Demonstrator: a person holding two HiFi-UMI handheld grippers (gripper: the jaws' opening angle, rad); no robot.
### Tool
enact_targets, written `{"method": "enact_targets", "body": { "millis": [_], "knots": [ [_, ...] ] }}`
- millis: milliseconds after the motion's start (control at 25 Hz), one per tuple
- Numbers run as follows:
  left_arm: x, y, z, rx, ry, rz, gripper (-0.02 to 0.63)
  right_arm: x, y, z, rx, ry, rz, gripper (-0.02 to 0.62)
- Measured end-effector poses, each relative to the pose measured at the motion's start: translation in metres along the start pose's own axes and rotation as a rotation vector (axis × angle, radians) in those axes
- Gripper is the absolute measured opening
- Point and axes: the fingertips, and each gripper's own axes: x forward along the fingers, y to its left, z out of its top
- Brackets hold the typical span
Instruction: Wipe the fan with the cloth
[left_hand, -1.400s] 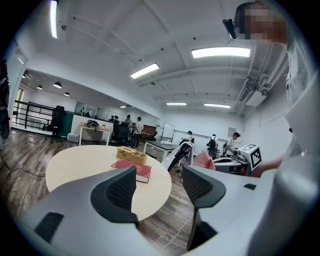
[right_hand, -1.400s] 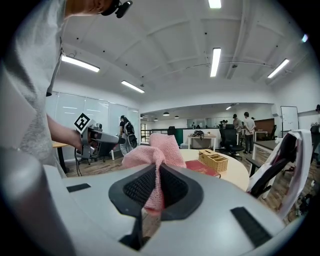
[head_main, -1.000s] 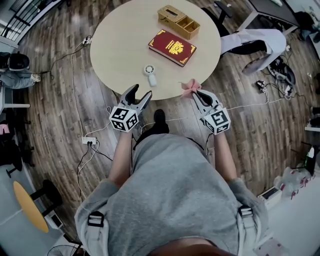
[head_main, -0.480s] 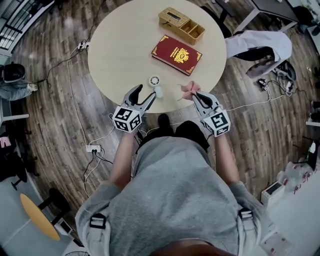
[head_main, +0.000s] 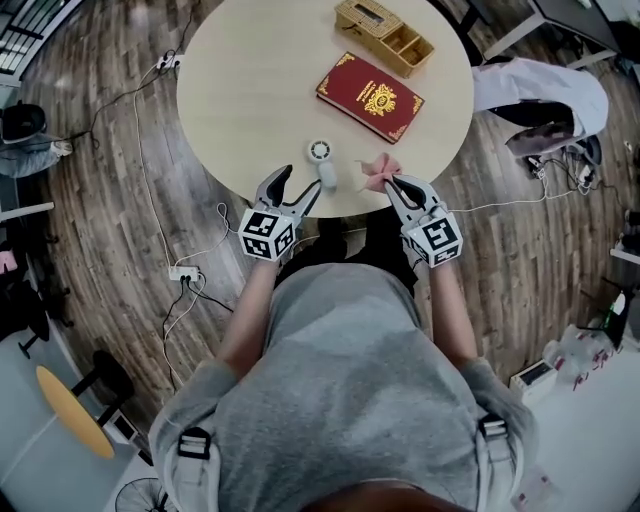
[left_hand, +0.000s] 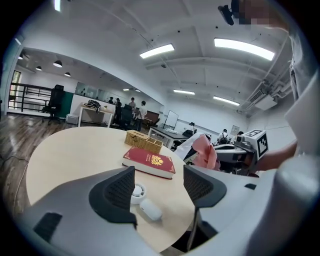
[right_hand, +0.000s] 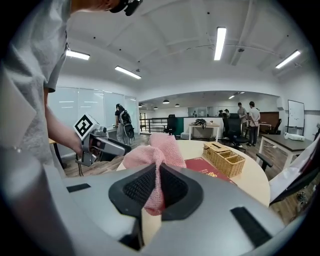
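Observation:
A small white handheld fan (head_main: 322, 162) lies flat near the round table's front edge (head_main: 250, 200). My left gripper (head_main: 298, 183) hovers just short of it, its jaws opening with nothing between them. In the left gripper view the fan (left_hand: 142, 201) shows on the tabletop beyond the gap between the pads. My right gripper (head_main: 393, 182) is shut on a pink cloth (head_main: 378, 172), held bunched over the table edge right of the fan. The cloth (right_hand: 152, 160) sticks up from the pinched pads in the right gripper view.
A red book (head_main: 370, 98) lies on the table beyond the fan, with a wicker basket (head_main: 385, 35) behind it. Cables and a power strip (head_main: 183, 272) lie on the wooden floor to the left. A chair with white fabric (head_main: 540, 85) stands at the right.
Both grippers have moved forward and down to the table's front edge. The left one now sits close behind the fan; the right still carries the cloth.

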Motion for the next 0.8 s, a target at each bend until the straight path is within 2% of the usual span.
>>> {"method": "enact_targets", "body": {
  "millis": [240,560,800],
  "knots": [
    [0.017,0.009,-0.02,-0.049,0.038,0.058,0.307,0.024,-0.014,0.0,0.016,0.014,0.035,0.029],
    [0.053,0.025,-0.048,-0.101,0.076,0.174,0.316,0.045,-0.028,-0.016,0.026,0.064,0.095,0.029],
    [0.077,0.035,-0.063,-0.121,0.114,0.276,0.35,0.052,-0.044,-0.02,0.005,0.109,0.145,0.029]
  ]
}}
